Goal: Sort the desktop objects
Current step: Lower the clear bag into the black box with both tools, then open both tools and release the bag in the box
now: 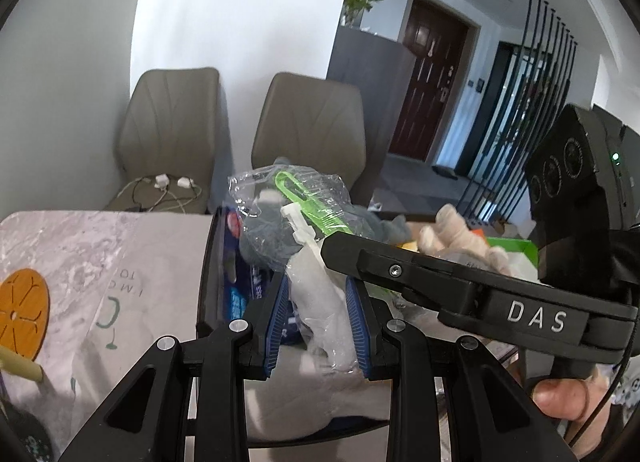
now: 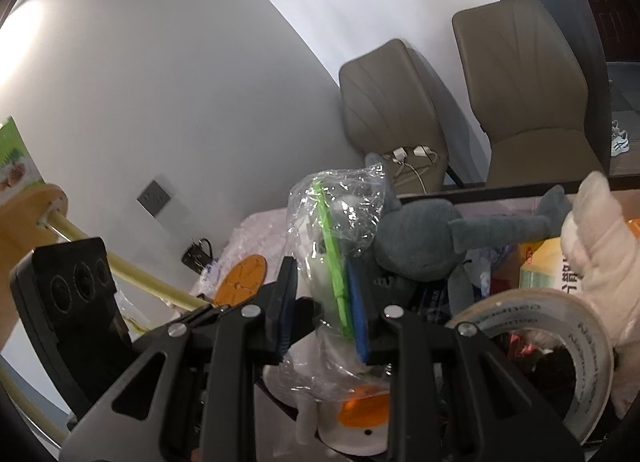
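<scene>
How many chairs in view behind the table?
2. Both beige, side by side behind the table edge: the left chair has white chargers and cables on its seat, the right chair is behind the bagged green comb. More could be hidden.

Behind the right gripper (image 2: 325, 322), the clear bag (image 2: 340, 218) crumples over a green comb (image 2: 332, 258), blurring its teeth, and the white thing below with an orange patch (image 2: 362, 408) cannot be identified. To that gripper's right, the tape roll (image 2: 576, 346) runs off the frame's edge. Ahead of the left gripper (image 1: 318, 326), the right tool's black body (image 1: 460, 290) hides much of the box's contents, and the table's (image 1: 80, 238) printed lettering is too blurred to read.
</scene>
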### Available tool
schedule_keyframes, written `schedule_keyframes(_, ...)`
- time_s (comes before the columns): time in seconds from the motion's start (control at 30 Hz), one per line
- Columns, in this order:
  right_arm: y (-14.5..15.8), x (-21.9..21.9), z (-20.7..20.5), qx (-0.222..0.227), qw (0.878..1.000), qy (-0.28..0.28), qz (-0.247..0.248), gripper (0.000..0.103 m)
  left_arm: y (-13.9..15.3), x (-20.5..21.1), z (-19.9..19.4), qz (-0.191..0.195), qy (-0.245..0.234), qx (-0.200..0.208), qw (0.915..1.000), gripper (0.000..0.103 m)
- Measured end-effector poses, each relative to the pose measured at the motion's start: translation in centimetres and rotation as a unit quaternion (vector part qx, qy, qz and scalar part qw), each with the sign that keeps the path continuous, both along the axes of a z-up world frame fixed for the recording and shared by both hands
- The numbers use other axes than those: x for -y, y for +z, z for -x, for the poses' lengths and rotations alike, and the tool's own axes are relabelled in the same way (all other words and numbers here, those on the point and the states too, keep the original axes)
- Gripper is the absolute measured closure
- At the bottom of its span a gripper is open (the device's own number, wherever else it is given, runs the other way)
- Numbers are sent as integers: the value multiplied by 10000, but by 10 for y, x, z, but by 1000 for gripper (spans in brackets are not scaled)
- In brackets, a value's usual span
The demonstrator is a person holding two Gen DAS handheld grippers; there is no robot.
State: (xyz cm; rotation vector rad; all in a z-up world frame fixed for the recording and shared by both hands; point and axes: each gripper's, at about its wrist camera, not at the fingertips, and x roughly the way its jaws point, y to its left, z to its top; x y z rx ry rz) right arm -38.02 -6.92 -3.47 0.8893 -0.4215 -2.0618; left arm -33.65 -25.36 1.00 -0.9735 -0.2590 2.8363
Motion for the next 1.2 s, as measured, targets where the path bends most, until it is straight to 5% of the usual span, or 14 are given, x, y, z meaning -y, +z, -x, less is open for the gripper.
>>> schedule_keyframes(0.43, -7, 11, 1, -216, 9977, -40, -643, 76, -5, 1, 1, 0, 68, 195, 9998, 73)
schedule_keyframes(0.5, -5, 9, 1, -200, 9982, -2, -573, 67, -1, 3, -2, -29, 145, 140, 9998, 73)
schedule_keyframes(0.6, 6, 3, -3, -307, 9985, -51, -441, 25, 5, 9, -8, -9, 302, 51, 9995, 73)
schedule_keyframes(0.73, 16, -11, -4, -321, 9992, -128, -212, 24, 11, 14, -14, -12, 466, -55, 9989, 72)
schedule_keyframes(1.2, 63, -63, -37, -587, 9959, -290, 626, 0, 42, 0, -32, 98, 494, -620, 9968, 21)
